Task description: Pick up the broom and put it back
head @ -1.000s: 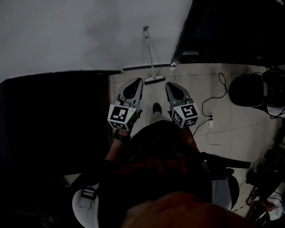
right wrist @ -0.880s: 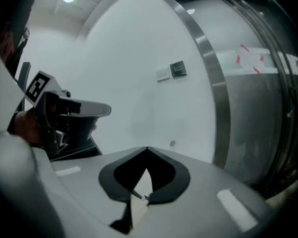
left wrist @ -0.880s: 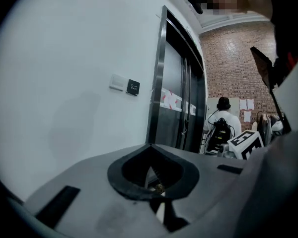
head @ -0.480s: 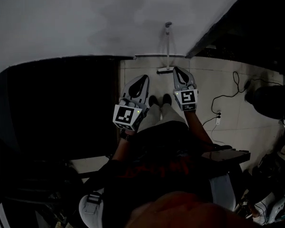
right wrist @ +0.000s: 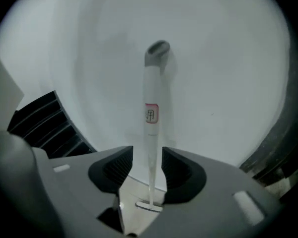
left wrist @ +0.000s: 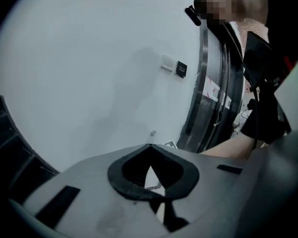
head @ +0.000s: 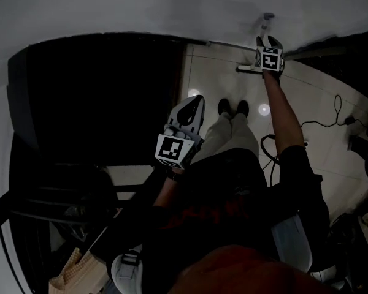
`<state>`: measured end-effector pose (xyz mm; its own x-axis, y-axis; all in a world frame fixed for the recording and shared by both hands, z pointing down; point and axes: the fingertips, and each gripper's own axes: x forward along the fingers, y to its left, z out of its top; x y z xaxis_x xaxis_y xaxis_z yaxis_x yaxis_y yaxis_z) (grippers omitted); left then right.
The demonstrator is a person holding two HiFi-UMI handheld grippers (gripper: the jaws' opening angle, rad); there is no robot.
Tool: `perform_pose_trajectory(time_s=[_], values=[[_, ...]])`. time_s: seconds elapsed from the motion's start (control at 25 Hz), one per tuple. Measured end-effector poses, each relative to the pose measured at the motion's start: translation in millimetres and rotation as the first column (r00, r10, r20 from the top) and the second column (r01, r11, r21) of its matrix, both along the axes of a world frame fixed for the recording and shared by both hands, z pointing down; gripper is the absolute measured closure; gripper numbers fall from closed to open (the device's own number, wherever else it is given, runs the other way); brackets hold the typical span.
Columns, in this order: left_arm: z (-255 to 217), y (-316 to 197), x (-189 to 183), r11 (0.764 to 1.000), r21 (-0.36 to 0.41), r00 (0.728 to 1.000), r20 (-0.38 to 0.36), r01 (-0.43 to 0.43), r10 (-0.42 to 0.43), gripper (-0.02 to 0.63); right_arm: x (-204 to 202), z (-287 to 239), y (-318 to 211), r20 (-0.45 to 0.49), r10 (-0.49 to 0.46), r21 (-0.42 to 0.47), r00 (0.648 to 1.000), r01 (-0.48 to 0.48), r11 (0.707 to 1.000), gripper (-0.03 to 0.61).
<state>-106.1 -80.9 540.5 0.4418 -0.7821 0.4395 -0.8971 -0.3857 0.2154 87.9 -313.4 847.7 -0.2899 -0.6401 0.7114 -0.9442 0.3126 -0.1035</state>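
Far left, a big black bulk fills that whole side, so we have no room to swing there. Next over, our left gripper hangs near us, jaws pinched together on nothing, well apart from the action. Our shoes are planted on the pale tile floor. Now the far right: our right gripper is stretched out to the broom, which stands upright against the white wall with its head on the floor at the wall's foot. The jaws are opening, the handle sits in the gap between them, and neither pad presses on it, so nothing is gripped. We read this as the reach for the pickup. The next move calls for centring the handle and closing firmly, then lifting it clear. The wall sits right behind the handle, so there's little depth to push into. The open floor lies toward us and to the right, but a cable trails there, so the broom head has to be kept off it.
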Motion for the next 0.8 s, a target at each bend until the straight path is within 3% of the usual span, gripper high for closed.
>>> perform_pose_trajectory(time_s=[0.2, 0.24, 0.28, 0.44, 0.6, 0.72, 0.8], values=[[14, 8, -9, 0.999, -0.042, 1.000, 0.000, 0.014, -0.014, 0.609, 2, 32, -35, -0.006, 0.022, -0.049, 1.000, -0.023, 0.999, 0.401], [16, 11, -11, 0.999, -0.045, 1.000, -0.005, 0.015, -0.015, 0.609, 2, 29, -39, -0.013, 0.015, -0.039, 1.000, -0.015, 0.999, 0.476], [18, 14, -13, 0.999, -0.047, 1.000, -0.012, 0.016, -0.016, 0.609, 1, 25, -37, -0.024, -0.002, -0.028, 1.000, 0.001, 1.000, 0.491], [25, 19, -16, 0.999, -0.053, 0.997, -0.082, 0.002, -0.006, 0.609, 0, -2, 34, -0.033, -0.029, 0.012, 0.999, 0.029, 1.000, 0.491], [22, 2, 13, 0.992, 0.009, 0.983, -0.136, -0.123, 0.123, 0.609, 7, -55, 126, -0.016, 0.016, 0.101, 1.000, -0.015, 0.995, 0.492], [17, 15, 32, 0.975, 0.026, 0.961, -0.167, -0.221, 0.222, 0.609, 8, -125, 173, 0.044, 0.085, 0.183, 0.995, -0.091, 0.979, 0.492], [8, 21, 41, 0.954, 0.081, 0.942, -0.155, -0.290, 0.299, 0.610, 10, -181, 184, 0.071, 0.106, 0.240, 0.992, -0.120, 0.963, 0.491]])
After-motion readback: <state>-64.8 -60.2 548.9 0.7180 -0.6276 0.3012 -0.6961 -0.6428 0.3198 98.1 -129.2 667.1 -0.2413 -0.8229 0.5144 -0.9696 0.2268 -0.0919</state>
